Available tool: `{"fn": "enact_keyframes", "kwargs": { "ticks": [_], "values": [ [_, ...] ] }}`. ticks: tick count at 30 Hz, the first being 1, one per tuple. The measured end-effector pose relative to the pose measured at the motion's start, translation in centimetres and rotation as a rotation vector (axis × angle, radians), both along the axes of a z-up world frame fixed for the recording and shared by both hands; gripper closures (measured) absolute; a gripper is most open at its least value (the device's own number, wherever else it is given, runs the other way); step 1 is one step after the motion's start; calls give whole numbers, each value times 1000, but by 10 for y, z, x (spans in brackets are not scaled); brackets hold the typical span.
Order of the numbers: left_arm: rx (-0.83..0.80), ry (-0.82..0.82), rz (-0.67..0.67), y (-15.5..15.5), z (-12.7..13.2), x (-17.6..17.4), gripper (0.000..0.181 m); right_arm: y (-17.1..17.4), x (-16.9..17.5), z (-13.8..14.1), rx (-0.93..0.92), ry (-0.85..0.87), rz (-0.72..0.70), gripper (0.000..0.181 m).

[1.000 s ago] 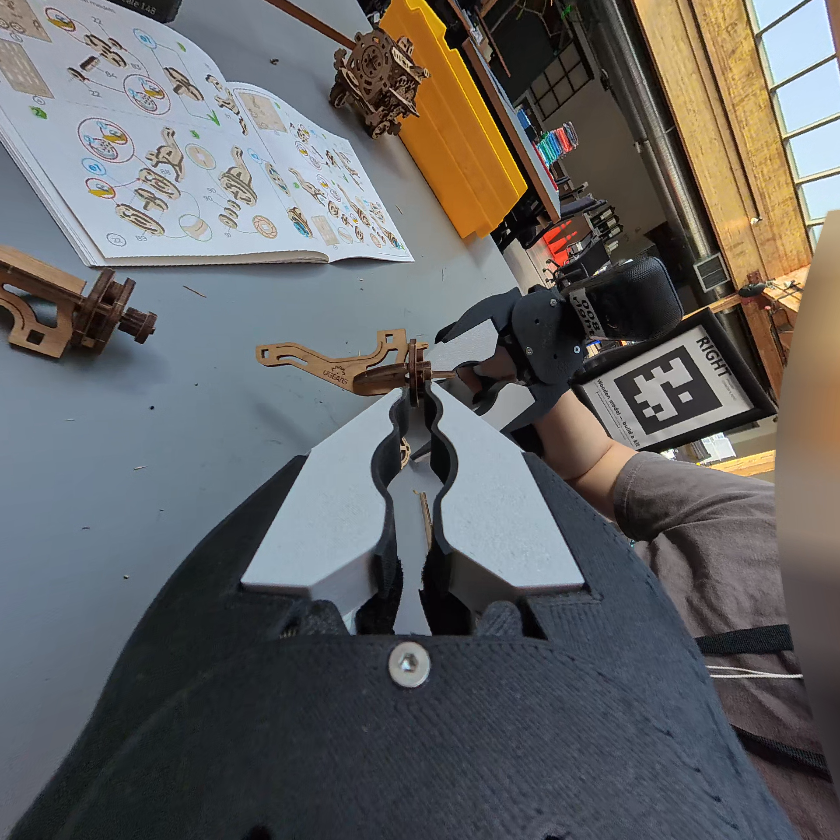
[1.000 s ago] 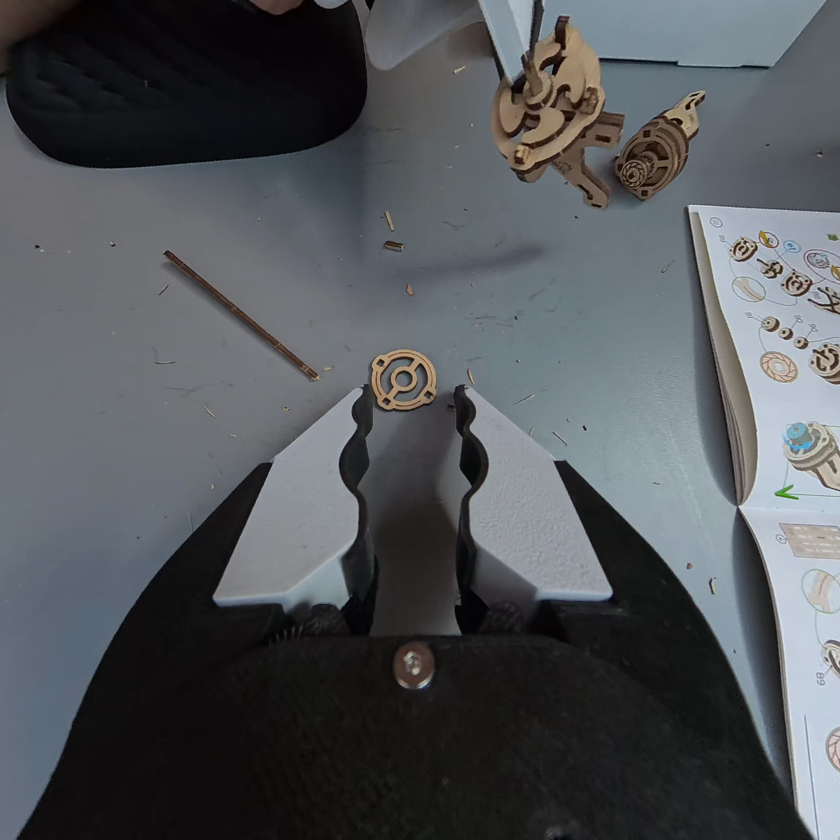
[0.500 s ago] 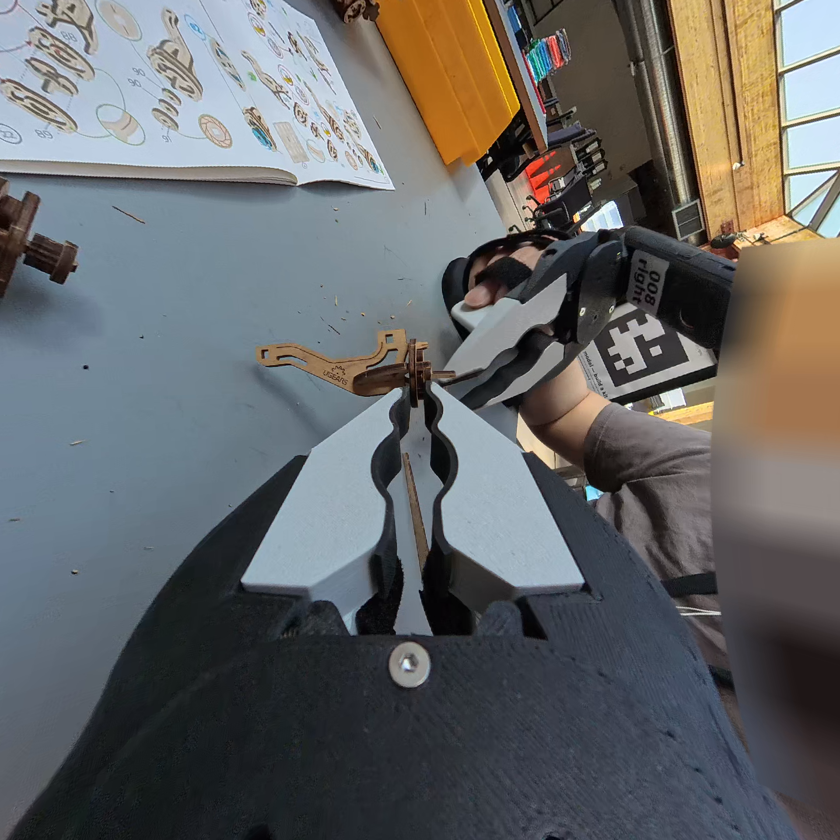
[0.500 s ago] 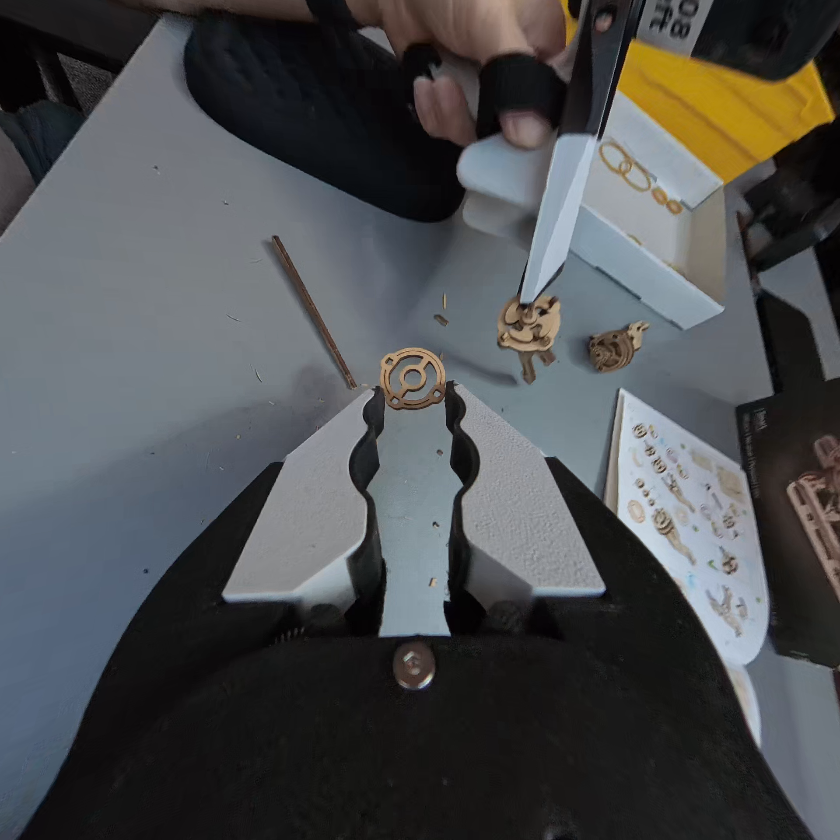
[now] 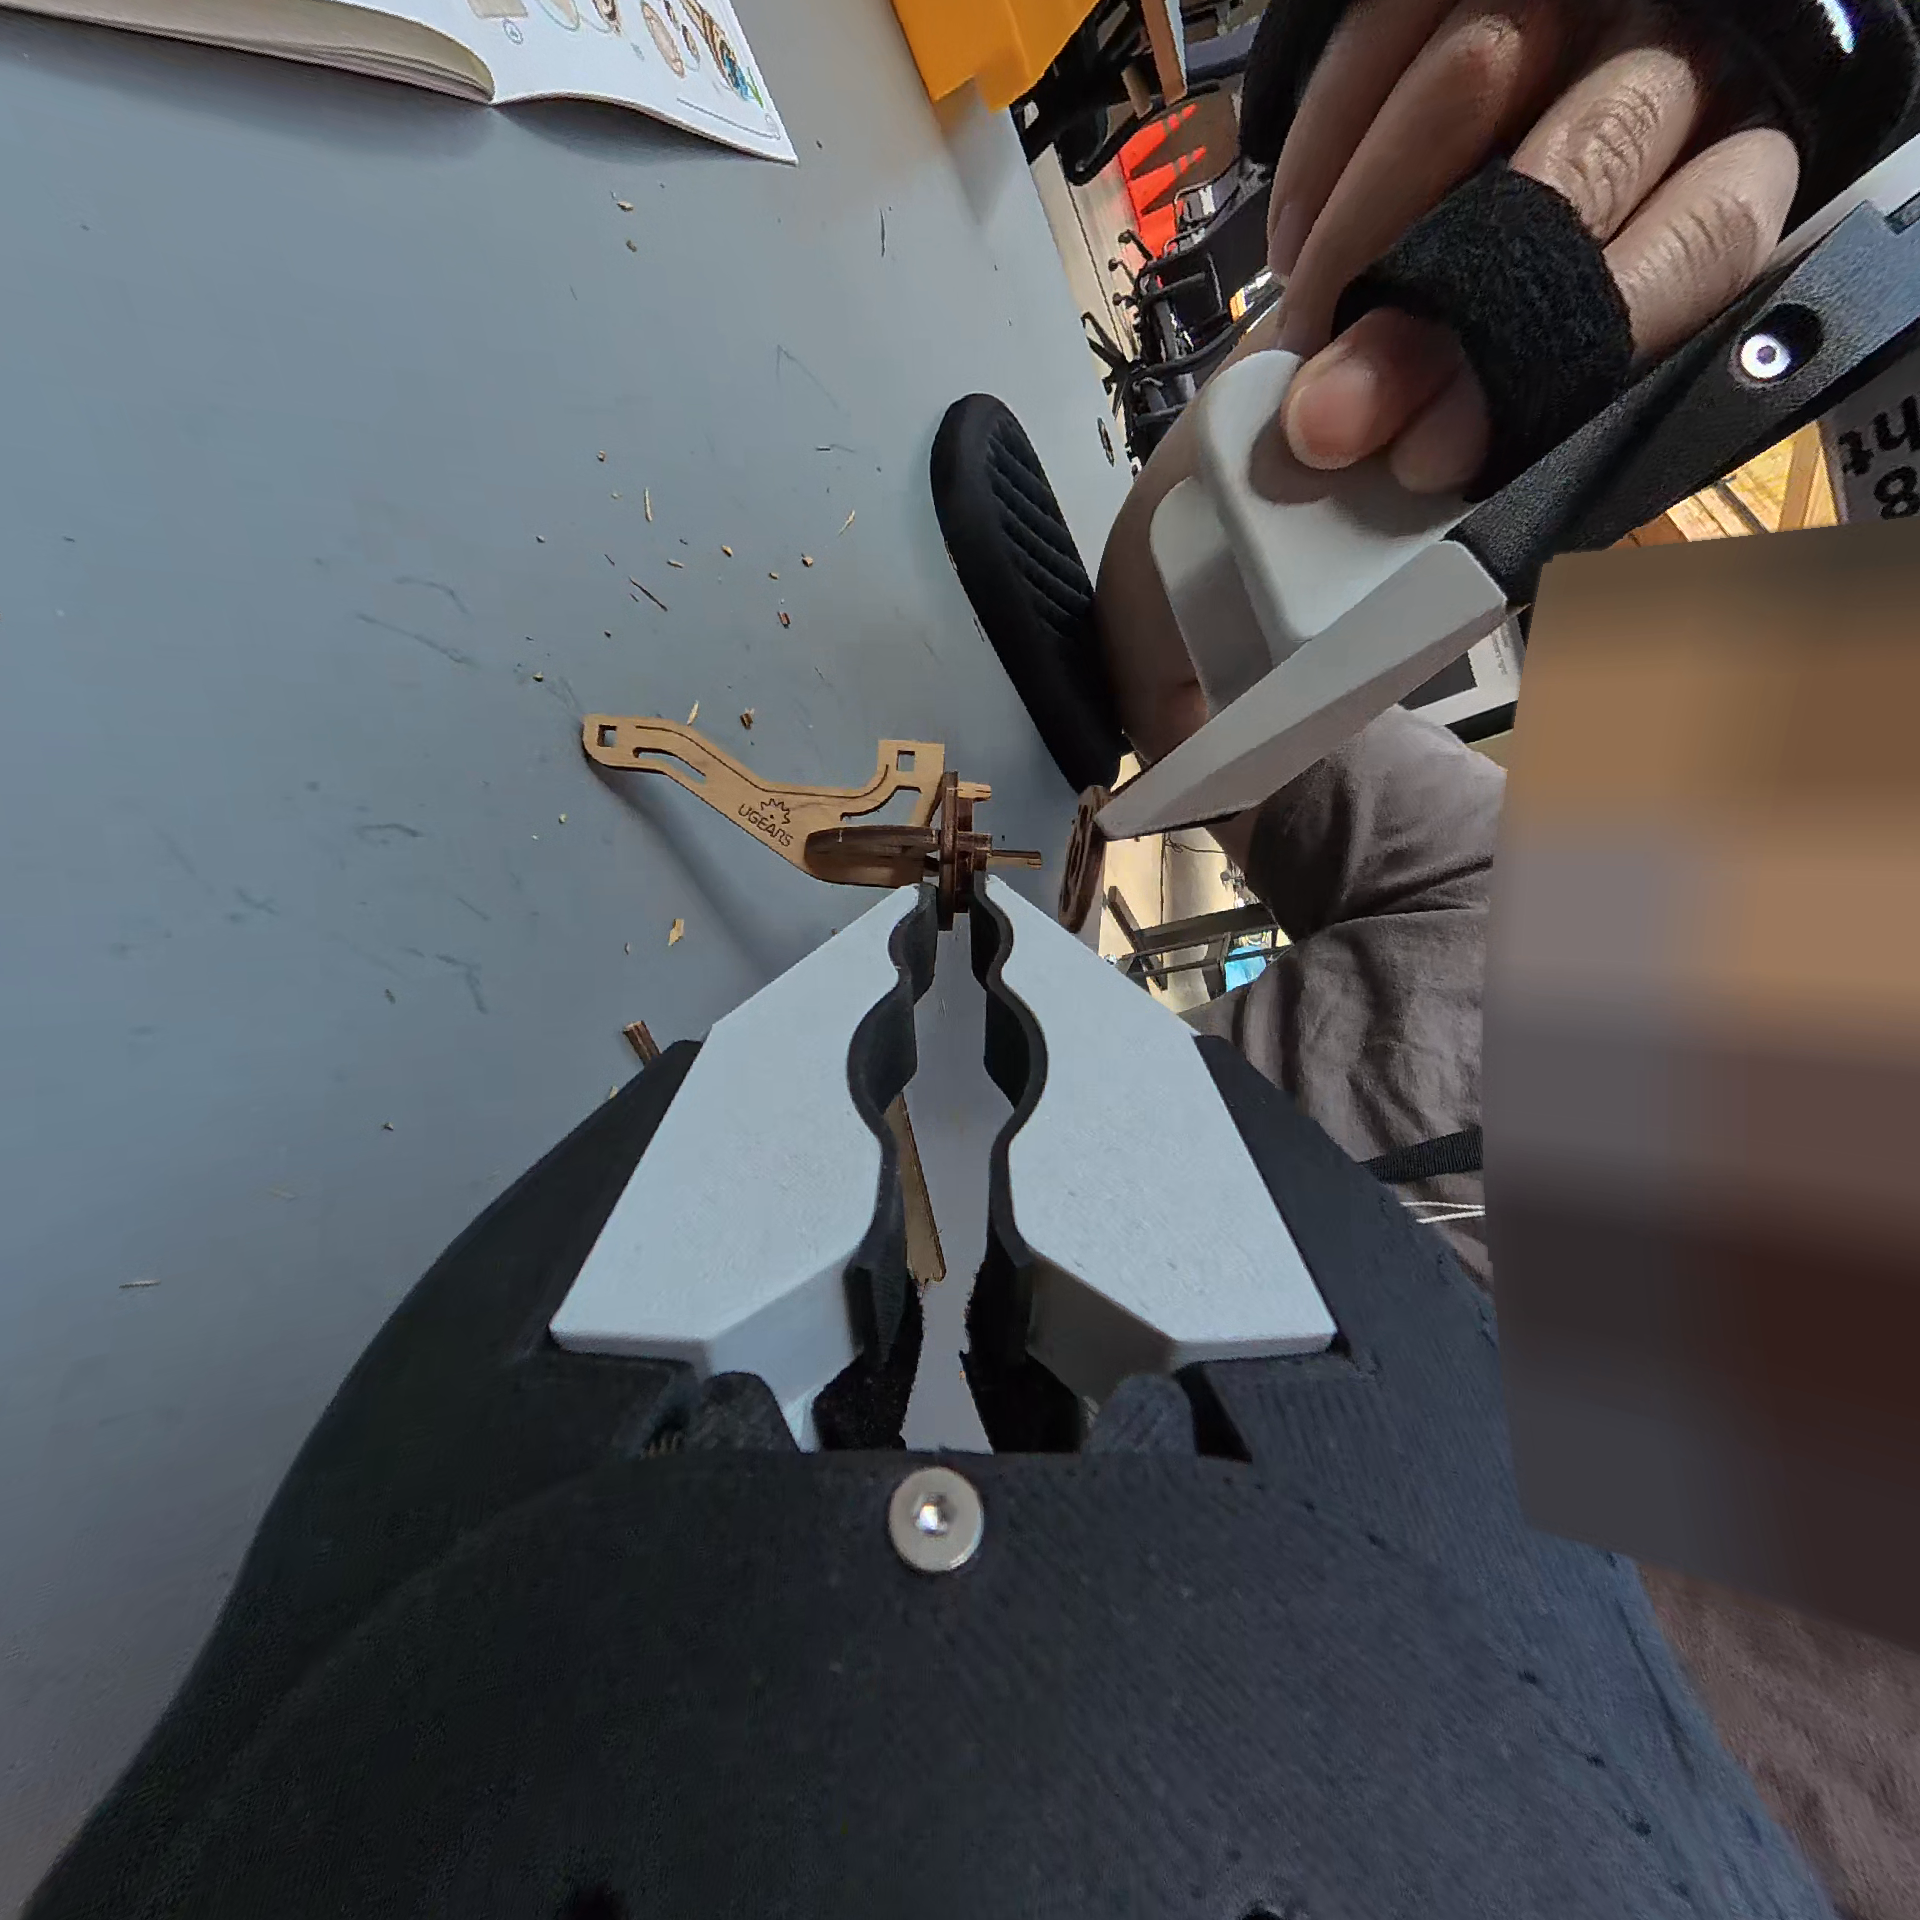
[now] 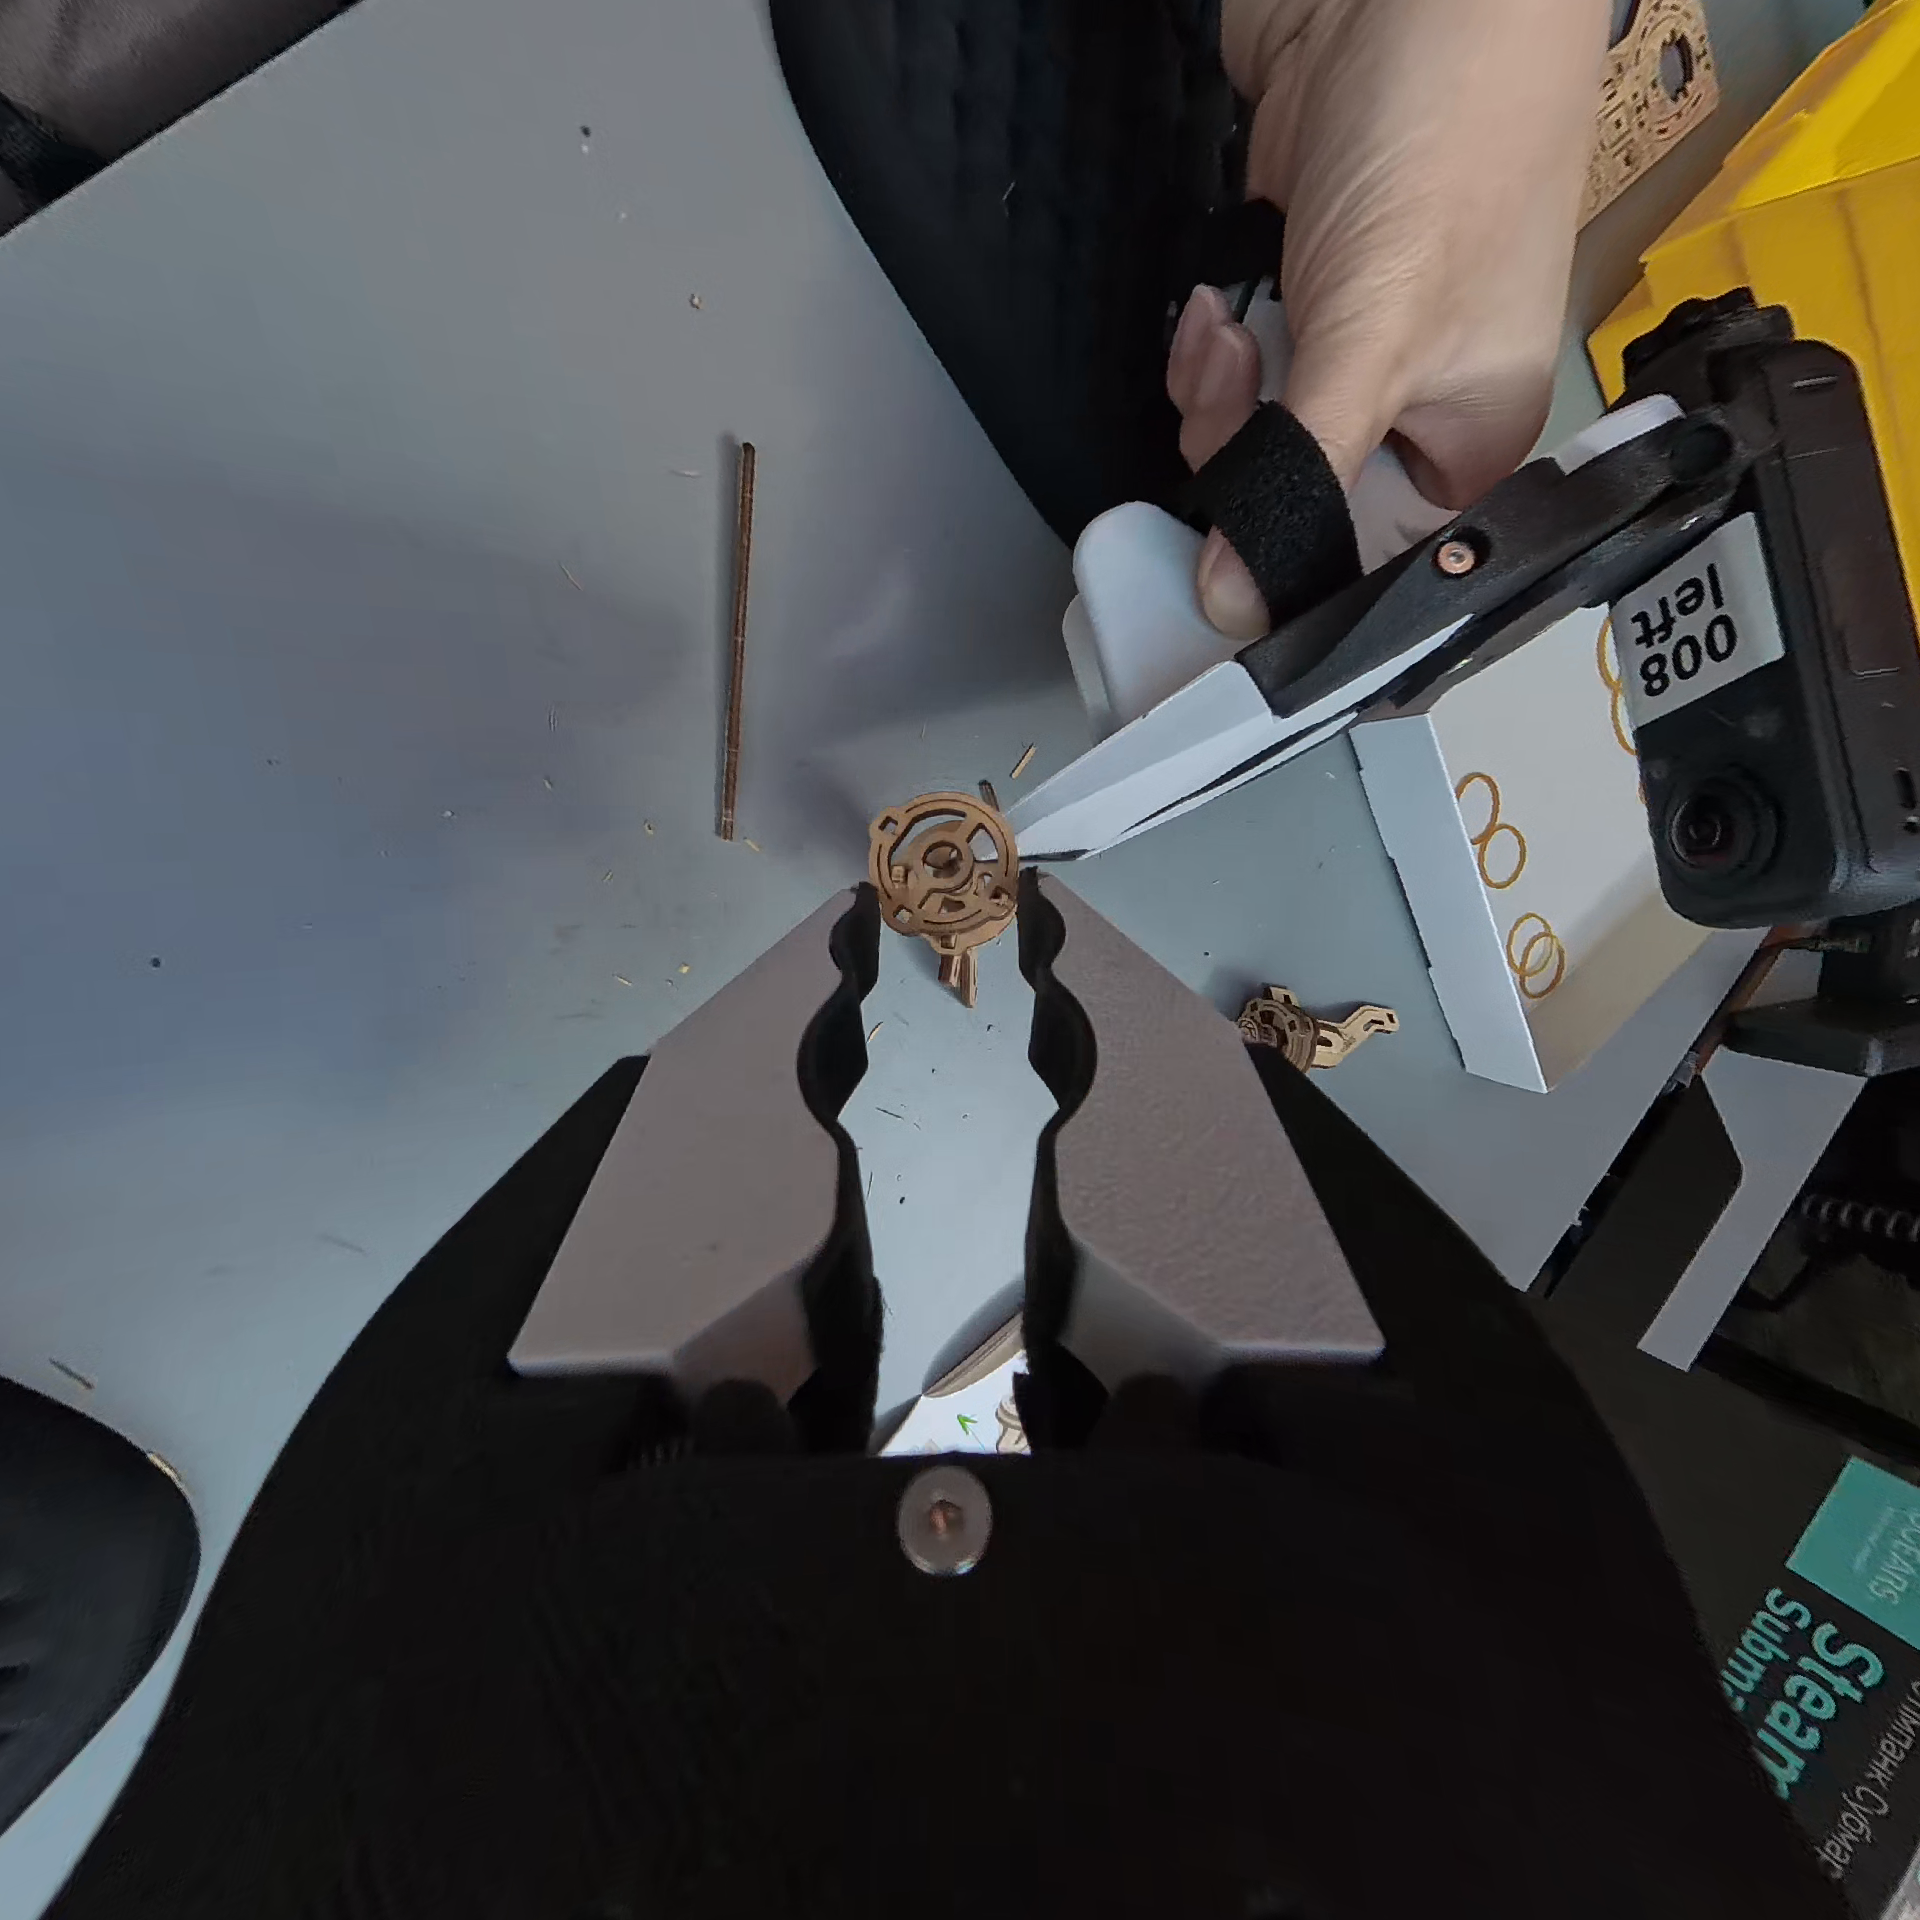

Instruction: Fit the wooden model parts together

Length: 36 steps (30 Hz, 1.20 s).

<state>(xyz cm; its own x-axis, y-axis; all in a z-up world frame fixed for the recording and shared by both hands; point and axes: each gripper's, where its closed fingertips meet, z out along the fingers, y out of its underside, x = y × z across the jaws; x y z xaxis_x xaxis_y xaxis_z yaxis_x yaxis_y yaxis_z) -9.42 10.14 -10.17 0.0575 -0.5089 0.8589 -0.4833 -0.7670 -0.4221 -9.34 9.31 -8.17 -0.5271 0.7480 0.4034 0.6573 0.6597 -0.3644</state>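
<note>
the left gripper (image 5: 954, 896) pinches the wooden subassembly (image 5: 883, 821); the right gripper (image 6: 943, 896) clamps the ring disc (image 6: 940, 864). line its centre hole with the axle pin (image 5: 1013, 858), then press straight.

Engraved mark (image 5: 764, 821) on wooden arm (image 5: 675, 753), printed sticker (image 6: 1694, 634) on cam (image 6: 1766, 790), lettering on dark box (image 6: 1829, 1662).

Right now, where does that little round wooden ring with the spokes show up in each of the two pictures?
Left wrist view: the wooden ring shows edge-on, right of centre, pinched at the right claw tip.
Right wrist view: the ring faces the camera, just above centre, between that claw's tips.
Shared landmark: the wooden assembly held by the left claw.
</note>
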Motion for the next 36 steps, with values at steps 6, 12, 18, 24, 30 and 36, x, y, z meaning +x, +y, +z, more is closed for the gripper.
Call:
{"fn": "enact_keyframes", "kwargs": {
  "ticks": [6, 12, 18, 24, 30, 36],
  "values": [
    [2, 2, -21, -3, 0, -1, 178, 1, 0, -4, -1, -57, 62, 155],
    [-33, -20, -39, -5, 2, -1, 178, 0, -1, -7, 30, -115, 117, 155],
    [-74, -39, -50, -5, 3, -1, 178, 3, -2, -8, 49, -137, 162, 155],
    [-99, -43, -48, -2, 0, -1, 177, 6, -2, -15, 36, -143, 172, 155],
    [-147, -64, -41, 2, 1, -3, 176, 9, -2, -14, 37, -126, 162, 155],
    [-158, -66, -42, 3, 0, -4, 176, 10, -2, -16, 35, -117, 159, 155]
  ]
}}
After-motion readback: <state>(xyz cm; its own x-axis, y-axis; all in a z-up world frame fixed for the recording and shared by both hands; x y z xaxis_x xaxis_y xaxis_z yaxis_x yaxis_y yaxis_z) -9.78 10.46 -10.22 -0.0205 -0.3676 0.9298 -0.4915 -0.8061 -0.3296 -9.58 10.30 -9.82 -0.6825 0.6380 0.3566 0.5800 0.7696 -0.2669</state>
